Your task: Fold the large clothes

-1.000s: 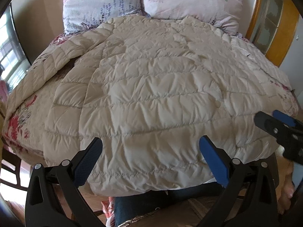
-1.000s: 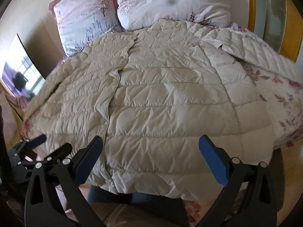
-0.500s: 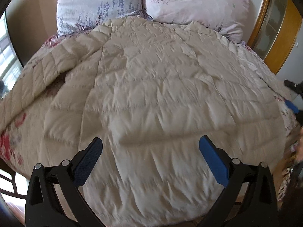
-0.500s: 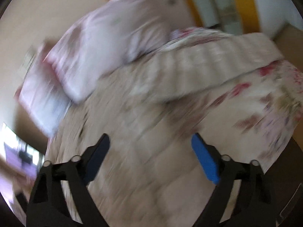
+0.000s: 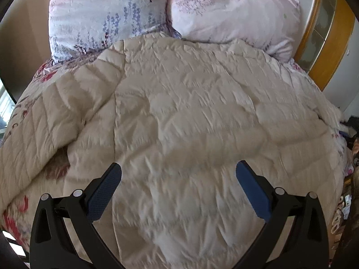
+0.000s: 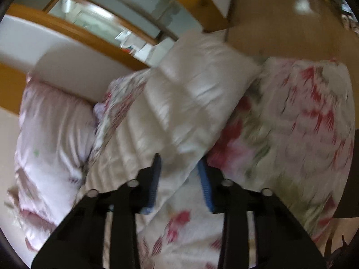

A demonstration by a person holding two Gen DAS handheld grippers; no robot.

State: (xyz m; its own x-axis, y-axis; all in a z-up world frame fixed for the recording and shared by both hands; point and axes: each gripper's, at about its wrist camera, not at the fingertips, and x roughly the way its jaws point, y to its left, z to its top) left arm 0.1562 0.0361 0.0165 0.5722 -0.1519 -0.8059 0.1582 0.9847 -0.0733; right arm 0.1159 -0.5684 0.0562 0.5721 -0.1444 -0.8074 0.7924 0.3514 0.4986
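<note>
A beige quilted down coat point(image 5: 190, 112) lies spread flat over the bed, its collar end up by the pillows. One sleeve point(image 5: 56, 112) stretches out to the left. My left gripper point(image 5: 177, 168) hovers open over the coat's lower middle, with nothing between its blue pads. In the blurred right wrist view the coat's other sleeve point(image 6: 190, 89) lies across the floral bedsheet point(image 6: 303, 123). My right gripper point(image 6: 180, 176) is rolled to one side and its jaws are closing on that sleeve, which fills the narrow gap between the pads.
Two floral pillows point(image 5: 107, 15) point(image 5: 235, 11) stand at the head of the bed. A wooden frame with glass panels point(image 5: 336, 33) rises at the right. In the right wrist view a pillow point(image 6: 51, 134) sits left of the sleeve, and the floor point(image 6: 280, 18) lies beyond the bed's edge.
The left gripper has moved forward over the coat toward the pillows. The right gripper swung to the bed's right side, rolled over, and narrowed its jaws from wide open onto the sleeve.
</note>
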